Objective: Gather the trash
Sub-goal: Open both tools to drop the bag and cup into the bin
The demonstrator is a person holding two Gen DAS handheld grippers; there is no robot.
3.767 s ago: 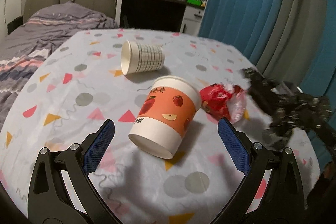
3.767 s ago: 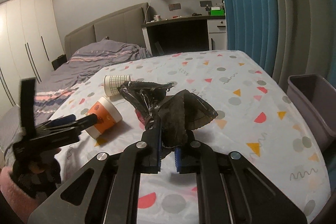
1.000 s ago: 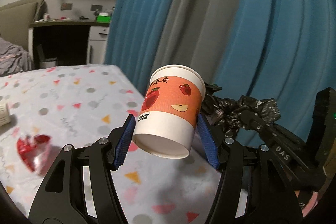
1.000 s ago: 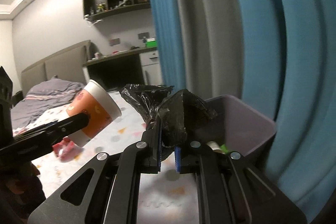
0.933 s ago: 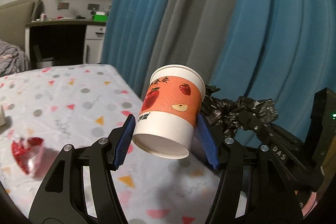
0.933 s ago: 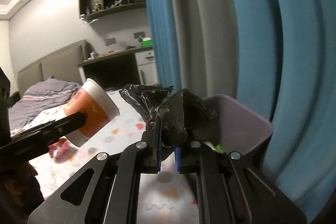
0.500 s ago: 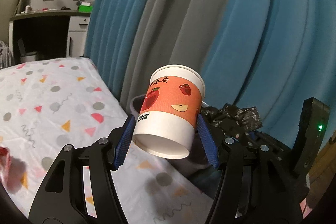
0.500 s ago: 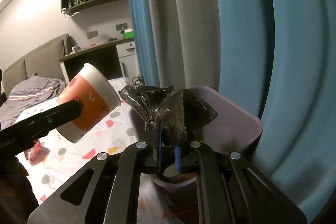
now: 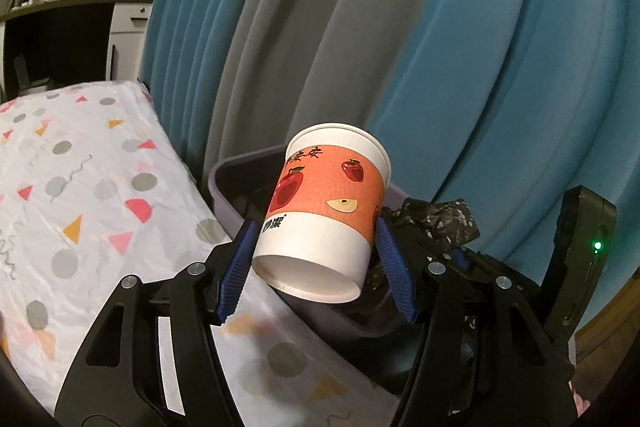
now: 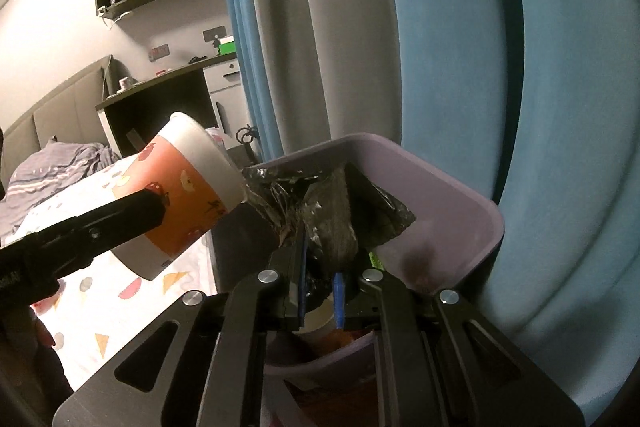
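The left gripper (image 9: 316,269) clamps an orange fruit-print paper cup (image 9: 325,209) over the purple trash bin (image 10: 452,195). Right of it, the right gripper (image 10: 320,285) pinches crumpled black plastic wrap (image 10: 332,211) above the bin.

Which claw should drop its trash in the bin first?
Probably the right claw: its black plastic bag hangs over the open purple bin. The left claw holds its paper cup nearer the rim.
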